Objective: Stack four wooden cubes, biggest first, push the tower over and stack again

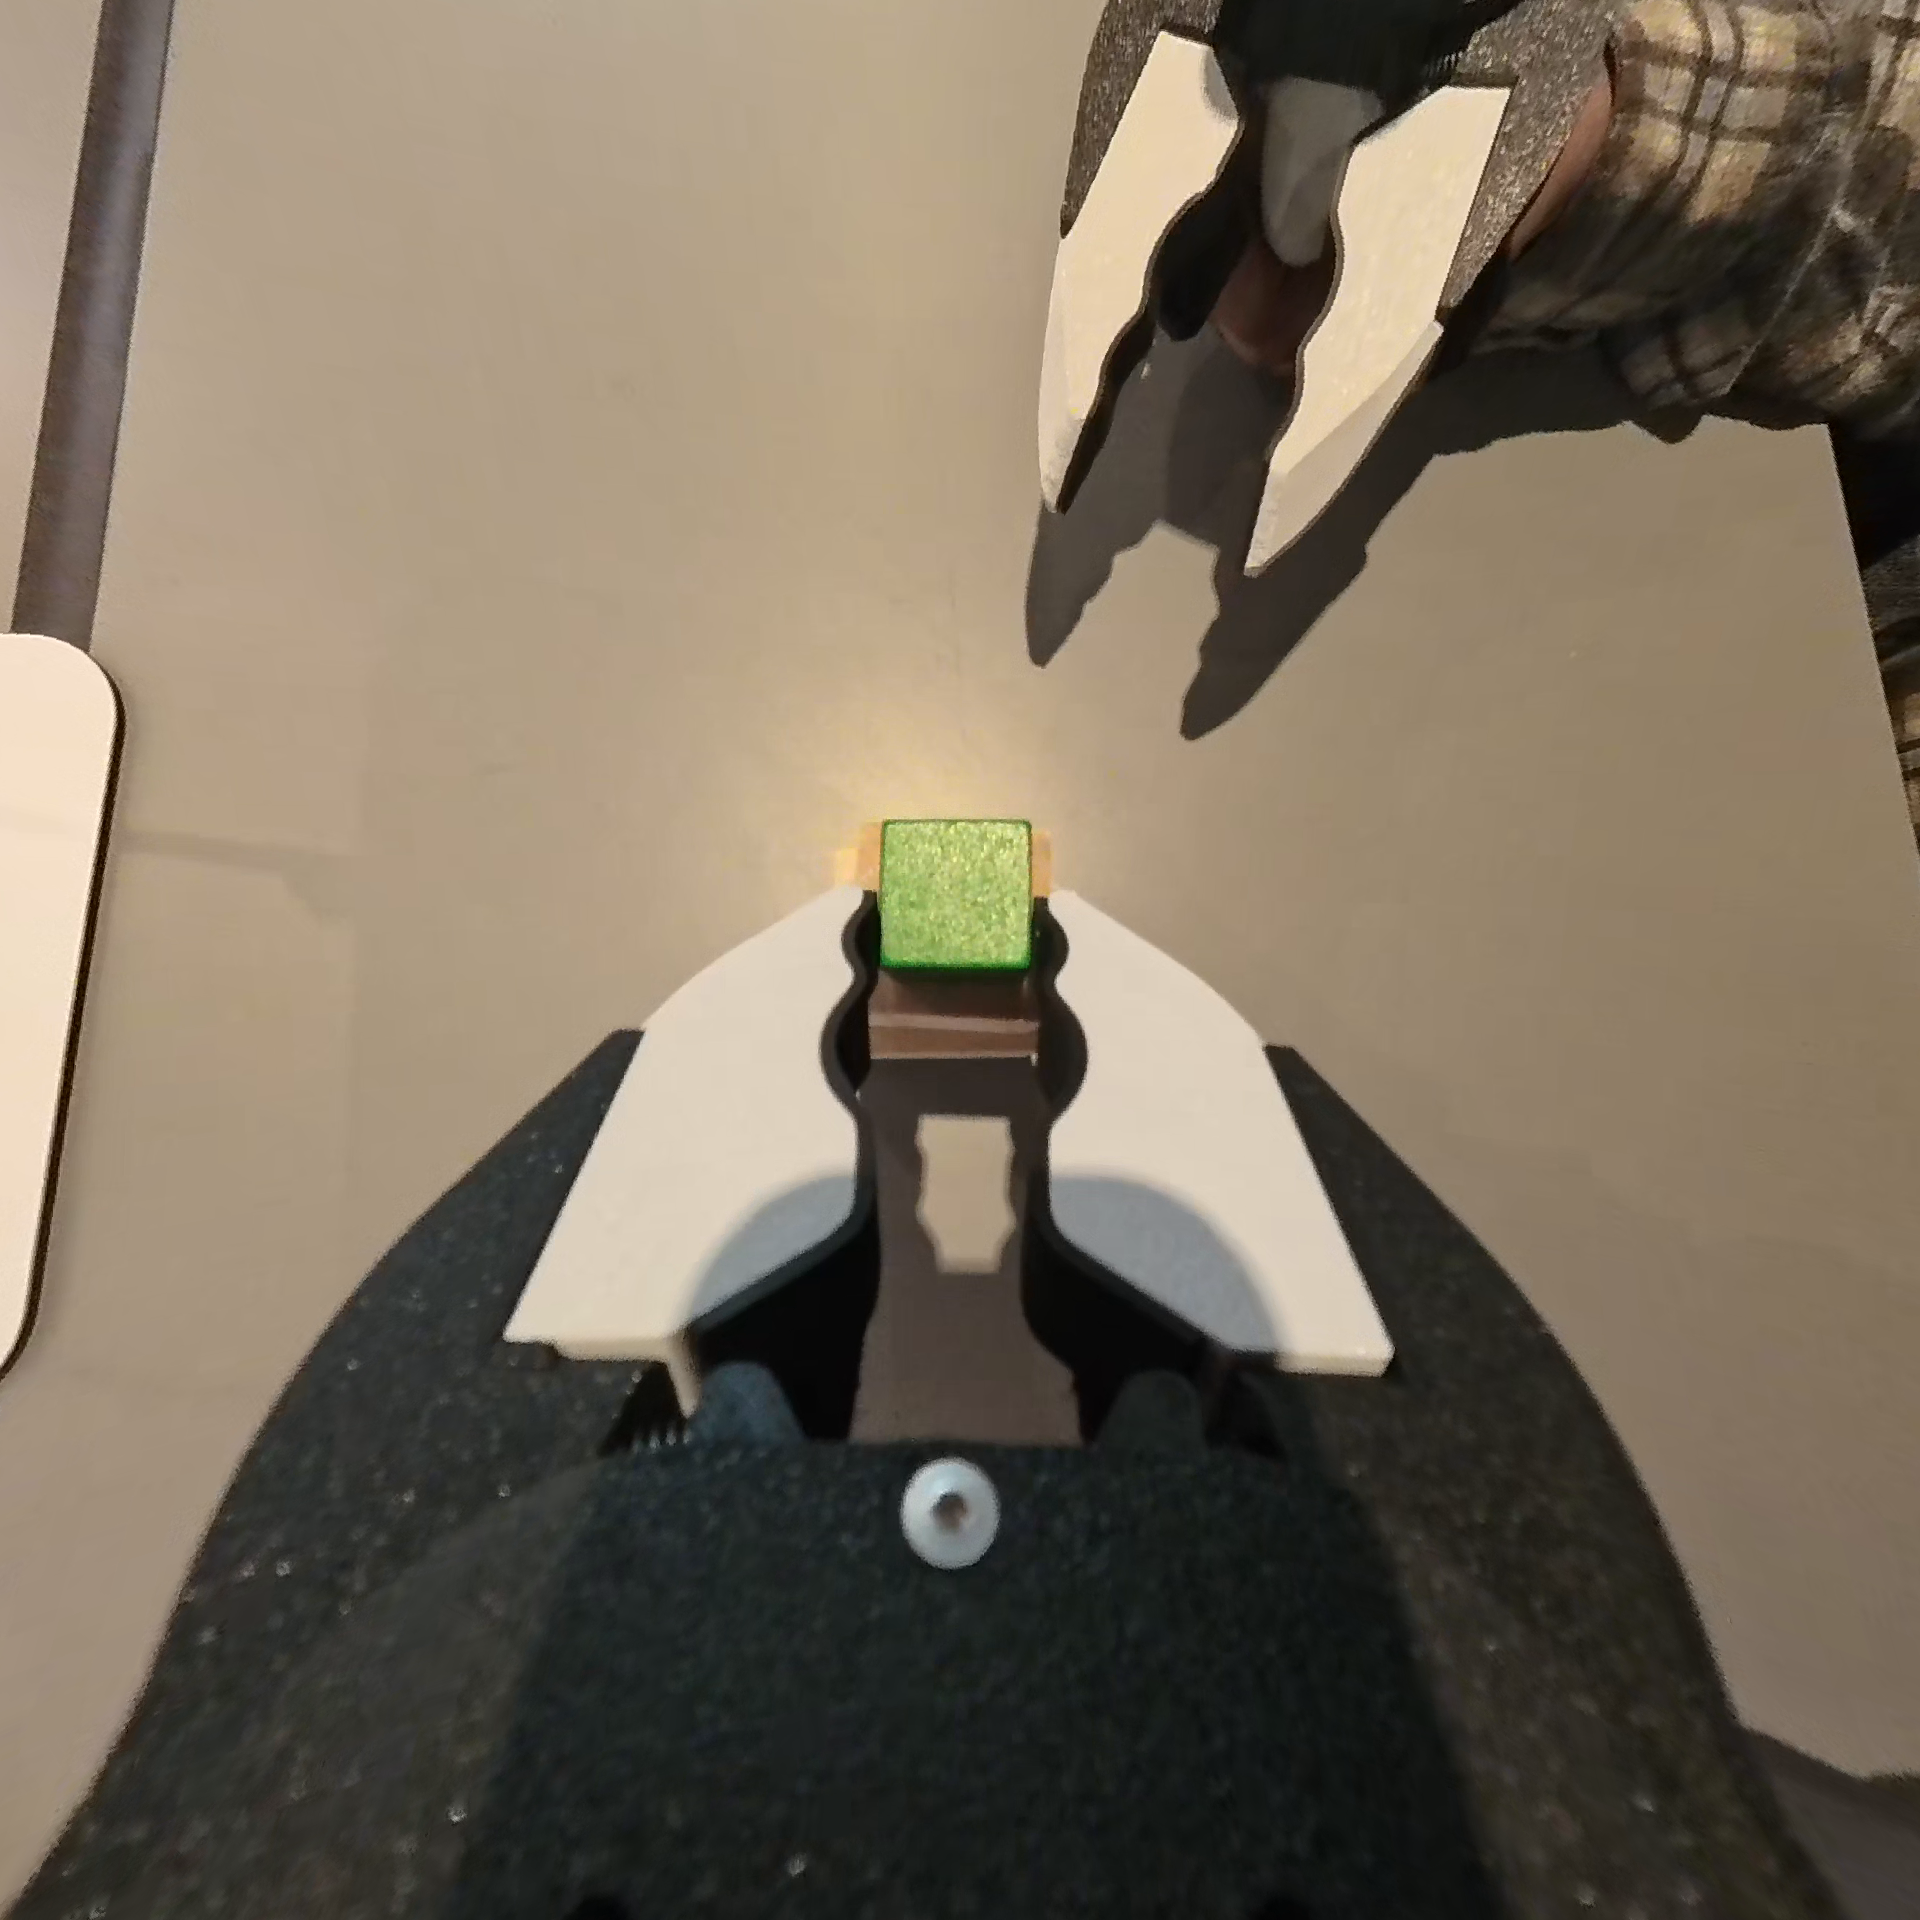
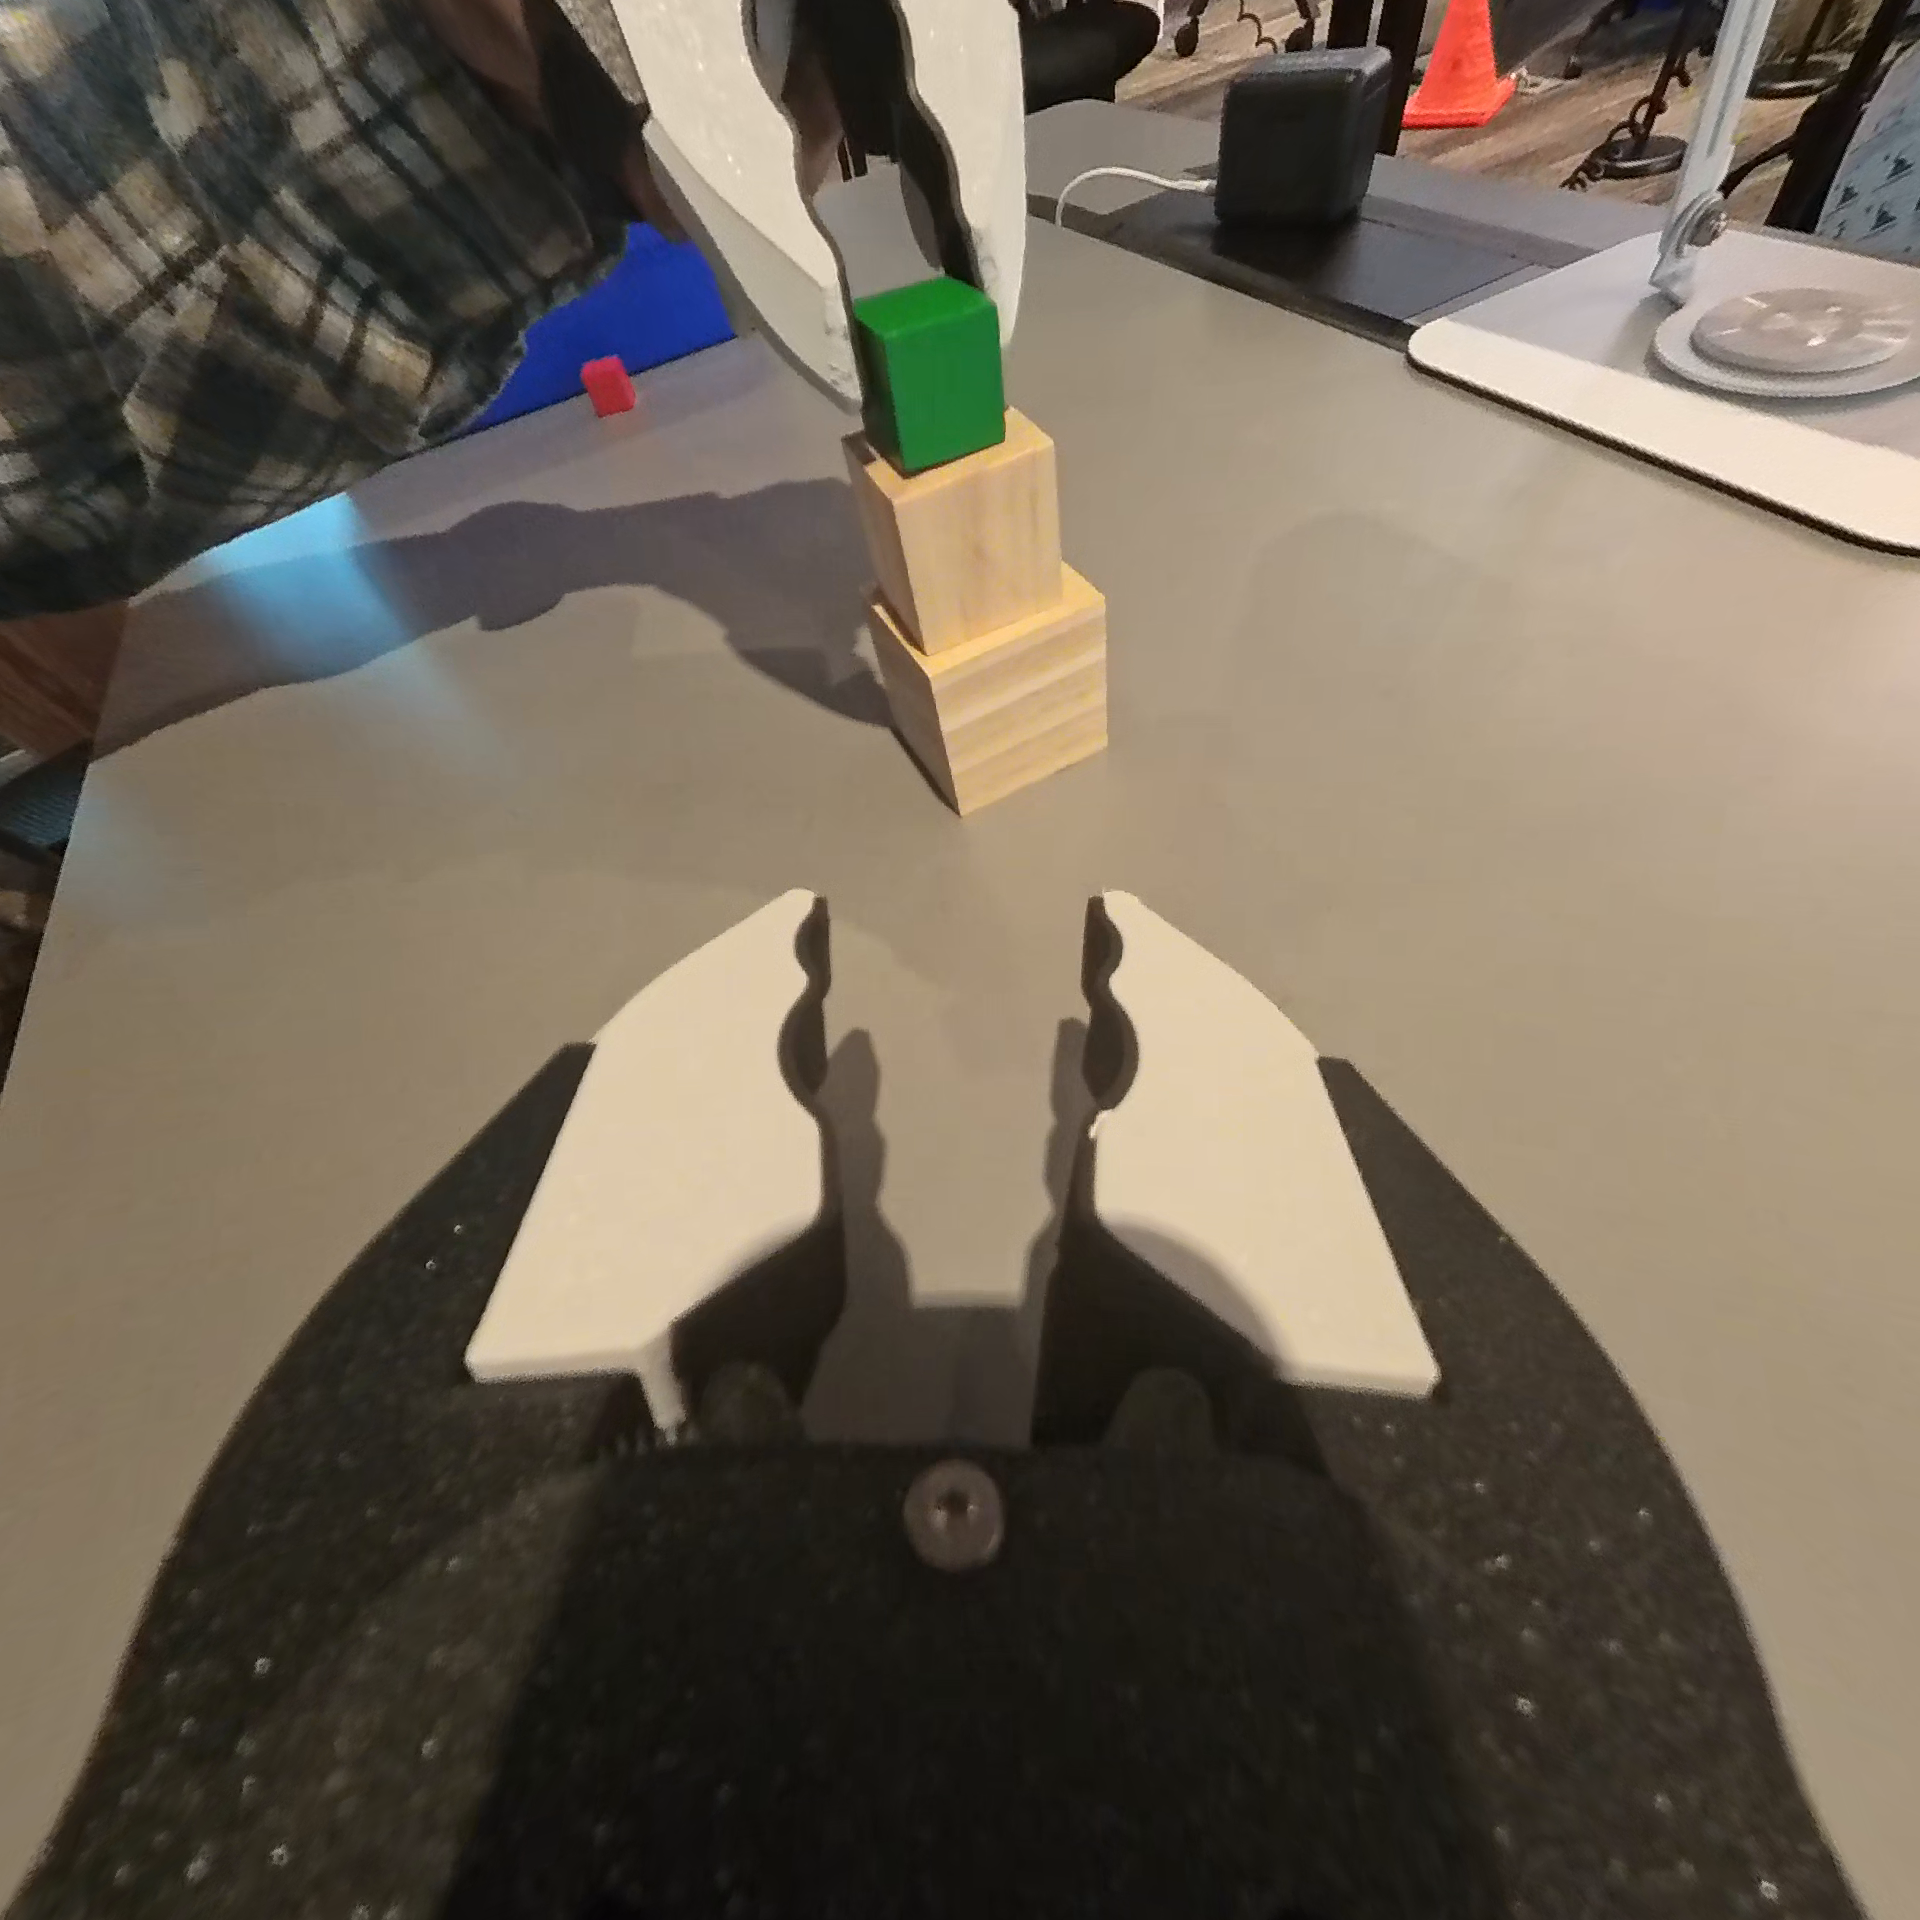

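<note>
A tower stands on the grey table (image 2: 1455, 831): a big plain wooden cube (image 2: 997, 707) at the bottom, a smaller wooden cube (image 2: 961, 530) on it, and a green cube (image 2: 930, 374) on top, set slightly off-centre. My left gripper (image 2: 925, 348) comes down from above and is shut on the green cube (image 1: 954, 894); in the left wrist view (image 1: 954, 883) only slivers of the wooden cube (image 1: 847, 862) show beneath it. A small red cube (image 2: 608, 387) lies on the table far left of the tower. My right gripper (image 2: 956, 914) is open and empty, low over the table in front of the tower; it also shows in the left wrist view (image 1: 1153, 535).
A white rounded board (image 2: 1610, 405) with a lamp base (image 2: 1787, 332) lies at the right; its corner shows in the left wrist view (image 1: 52, 987). A black box (image 2: 1304, 135) sits at the back. A blue object (image 2: 623, 312) and a plaid sleeve (image 2: 208, 312) are at the left. Across from one pair of fingers to the other is roughly 12 cm.
</note>
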